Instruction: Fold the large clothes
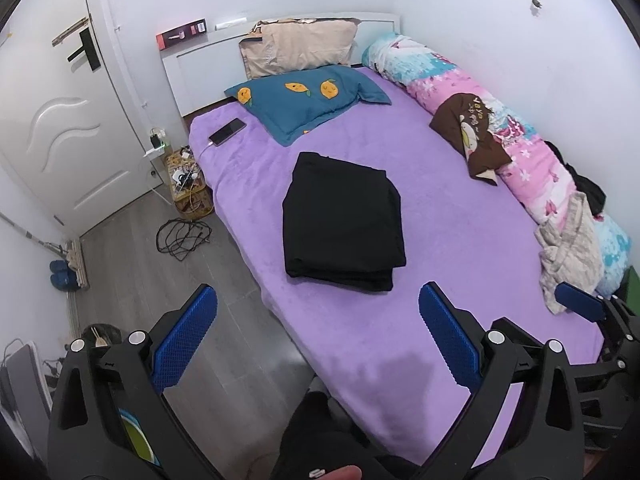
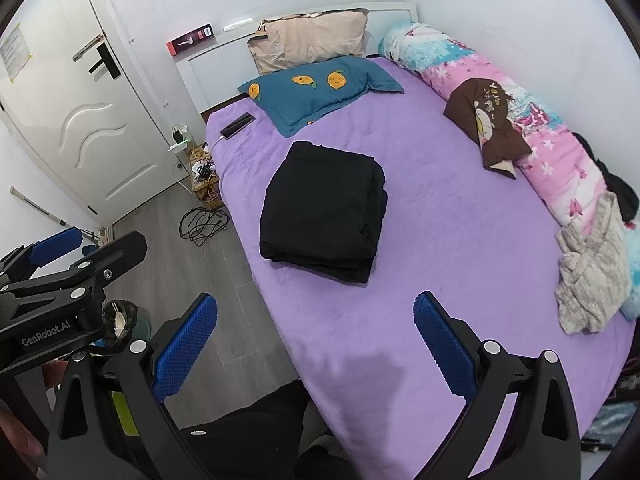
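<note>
Nearest the cameras, both tools hung above the foot of the bed with nothing in them: the left gripper (image 1: 318, 336) had its blue pads spread wide apart, and the right gripper (image 2: 316, 340) stood just as wide, clear of any cloth. Below them lay the bare purple blanket (image 1: 460, 248), and neither tool touched it.

Further up, near the middle of the bed, sat the black garment (image 1: 342, 220), folded into a thick, roughly square stack with several layers showing at its near edge. Its sides looked fairly even, so I judged this piece finished, or at most in need of a light squaring.

Off to the right, against the rolled floral quilt (image 1: 520, 136), a grey garment (image 2: 592, 276) lay crumpled and unfolded, and a dark bundle (image 2: 620, 196) sat just behind it; what that bundle was could not be told. If the grey one belonged to the task, it seemed the likely next piece, and the job was then only partly done.

Beyond the stack were the blue pillow (image 1: 308, 100), a phone (image 1: 227, 131) on its cable, and the beige pillow (image 1: 300, 46) at the headboard.
</note>
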The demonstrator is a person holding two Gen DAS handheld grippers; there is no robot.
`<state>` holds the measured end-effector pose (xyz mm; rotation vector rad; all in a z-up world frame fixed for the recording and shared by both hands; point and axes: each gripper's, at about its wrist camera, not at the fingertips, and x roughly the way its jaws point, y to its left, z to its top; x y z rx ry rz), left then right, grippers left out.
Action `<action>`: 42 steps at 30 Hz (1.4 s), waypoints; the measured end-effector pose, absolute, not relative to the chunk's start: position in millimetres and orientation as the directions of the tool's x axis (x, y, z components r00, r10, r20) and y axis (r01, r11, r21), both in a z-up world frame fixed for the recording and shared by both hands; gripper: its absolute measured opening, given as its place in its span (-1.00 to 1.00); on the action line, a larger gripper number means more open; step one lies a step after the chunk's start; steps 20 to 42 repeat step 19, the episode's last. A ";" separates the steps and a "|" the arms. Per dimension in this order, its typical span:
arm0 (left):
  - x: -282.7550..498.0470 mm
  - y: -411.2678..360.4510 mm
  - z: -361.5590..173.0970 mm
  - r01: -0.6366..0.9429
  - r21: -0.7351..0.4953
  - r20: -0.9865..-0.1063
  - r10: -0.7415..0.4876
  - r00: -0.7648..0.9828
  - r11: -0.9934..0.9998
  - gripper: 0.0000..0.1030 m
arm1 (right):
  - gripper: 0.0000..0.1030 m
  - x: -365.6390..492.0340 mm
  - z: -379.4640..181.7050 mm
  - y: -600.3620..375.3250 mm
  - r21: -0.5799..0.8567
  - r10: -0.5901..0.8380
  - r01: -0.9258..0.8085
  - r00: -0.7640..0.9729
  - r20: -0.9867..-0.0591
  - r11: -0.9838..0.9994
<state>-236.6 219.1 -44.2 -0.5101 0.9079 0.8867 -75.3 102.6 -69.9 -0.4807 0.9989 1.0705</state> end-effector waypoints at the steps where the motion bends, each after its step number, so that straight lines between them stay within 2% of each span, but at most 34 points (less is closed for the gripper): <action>1: -237.0 219.5 -43.5 -0.834 -0.025 -0.842 0.439 0.314 0.551 0.88 | 0.88 -75.5 -69.9 102.5 0.125 0.498 -0.891 0.124 -0.858 0.437; 42: -229.6 222.8 -33.9 -0.813 -0.045 -0.819 0.444 0.362 0.580 0.88 | 0.88 -76.3 -67.6 102.1 0.119 0.501 -0.884 0.142 -0.853 0.453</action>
